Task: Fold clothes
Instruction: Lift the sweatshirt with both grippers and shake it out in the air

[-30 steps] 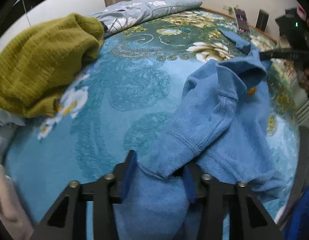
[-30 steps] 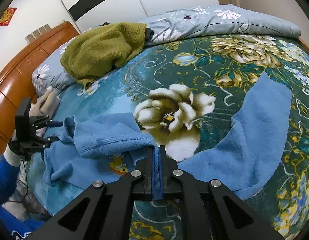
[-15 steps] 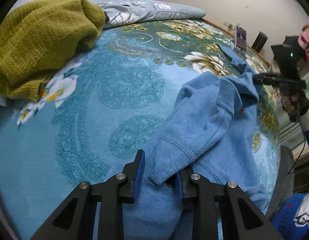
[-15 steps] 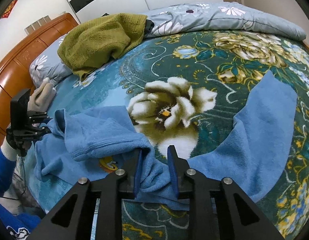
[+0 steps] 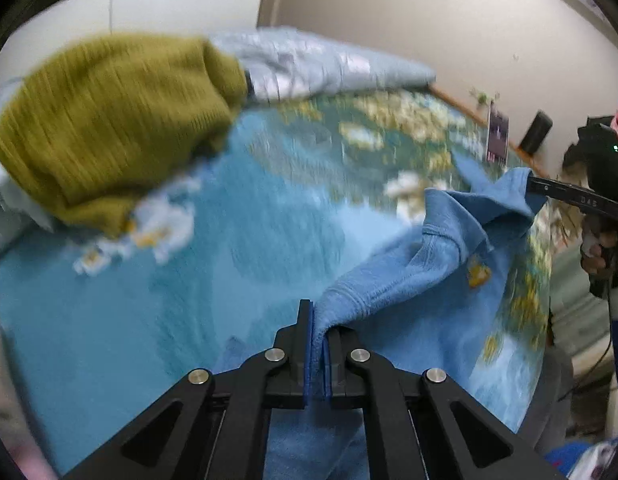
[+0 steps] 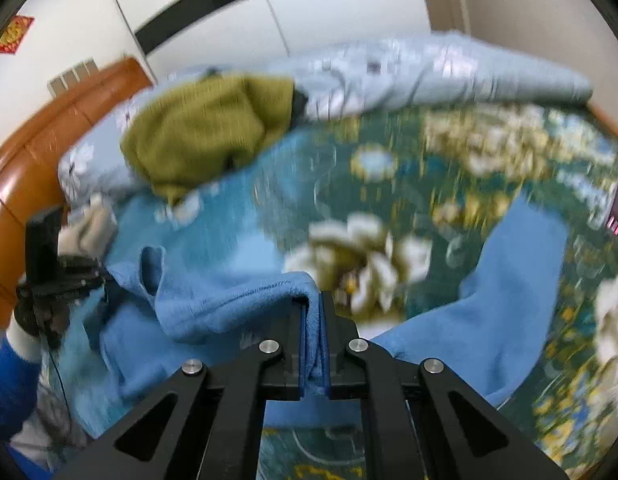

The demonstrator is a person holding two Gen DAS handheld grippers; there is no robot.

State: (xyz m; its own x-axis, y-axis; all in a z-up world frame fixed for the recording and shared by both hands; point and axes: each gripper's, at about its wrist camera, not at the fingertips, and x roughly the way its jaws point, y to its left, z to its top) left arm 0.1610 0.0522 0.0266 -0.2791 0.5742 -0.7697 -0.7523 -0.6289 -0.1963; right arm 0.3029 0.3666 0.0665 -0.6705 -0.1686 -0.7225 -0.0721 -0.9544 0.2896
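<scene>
A light blue fleece garment (image 5: 409,280) lies crumpled on the flowered bedspread (image 5: 229,240). My left gripper (image 5: 317,320) is shut on one edge of it and lifts it a little. My right gripper (image 6: 313,312) is shut on another edge of the blue garment (image 6: 229,304). One blue sleeve (image 6: 517,280) trails to the right across the bed. Each gripper also shows in the other view: the right one (image 5: 549,192) at the far right, the left one (image 6: 81,276) at the far left. Both views are blurred by motion.
An olive knitted sweater (image 5: 109,120) lies heaped at the head of the bed, also in the right wrist view (image 6: 205,136). A grey flowered quilt (image 6: 429,72) lies along the far side. A wooden headboard (image 6: 33,168) is at left. A phone (image 5: 497,136) and a dark speaker (image 5: 535,130) stand by the wall.
Both grippers have closed on the blue garment; half a second ago their jaws stood apart around the cloth. Both have lifted and moved, so the views now tilt up and blur.
</scene>
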